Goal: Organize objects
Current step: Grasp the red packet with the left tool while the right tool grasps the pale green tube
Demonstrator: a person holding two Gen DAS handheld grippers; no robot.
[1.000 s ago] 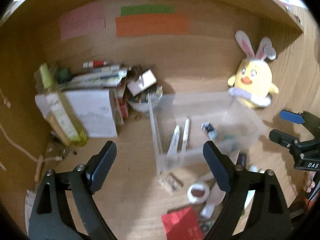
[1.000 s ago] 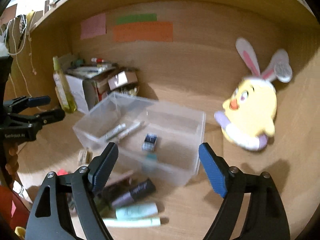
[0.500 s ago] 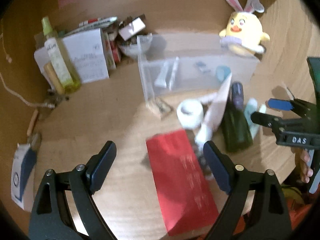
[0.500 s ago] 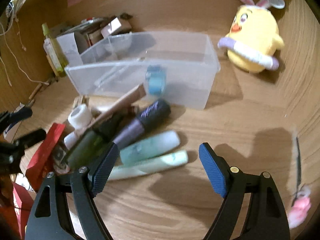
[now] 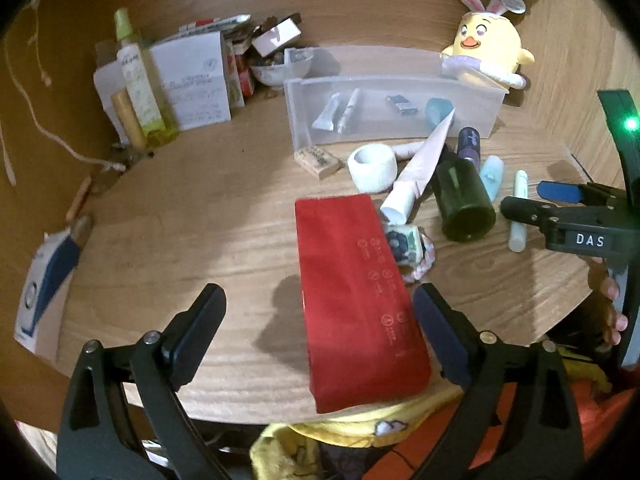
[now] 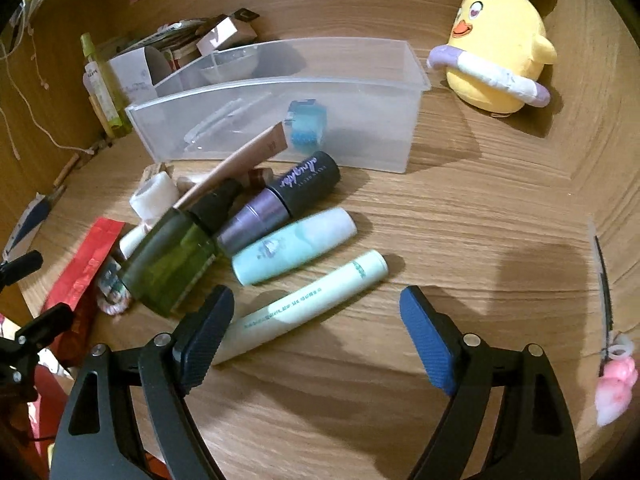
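A clear plastic bin [image 5: 472,114] [image 6: 360,140] stands at the back of the wooden desk with a few small items in it. In front of it lie a green bottle [image 5: 464,200] [image 6: 172,264], a purple-black bottle [image 6: 280,200], two mint tubes [image 6: 296,246] [image 6: 304,304], a white tape roll [image 5: 372,162] and a red packet [image 5: 356,300]. My left gripper [image 5: 320,316] is open and empty, over the red packet's near end. My right gripper [image 6: 316,312] is open and empty, above the long mint tube; it also shows in the left wrist view [image 5: 532,200].
A yellow bunny-eared plush [image 5: 488,46] [image 6: 496,64] sits at the back right. Boxes, papers and a yellow-green spray bottle [image 5: 138,84] crowd the back left. A pink hair clip [image 6: 612,368] lies at the right edge. The desk's front edge is just below both grippers.
Both grippers have pulled back and tilted down from the bin toward the desk's front. The loose items in front of the bin have come into view. Both stay open.
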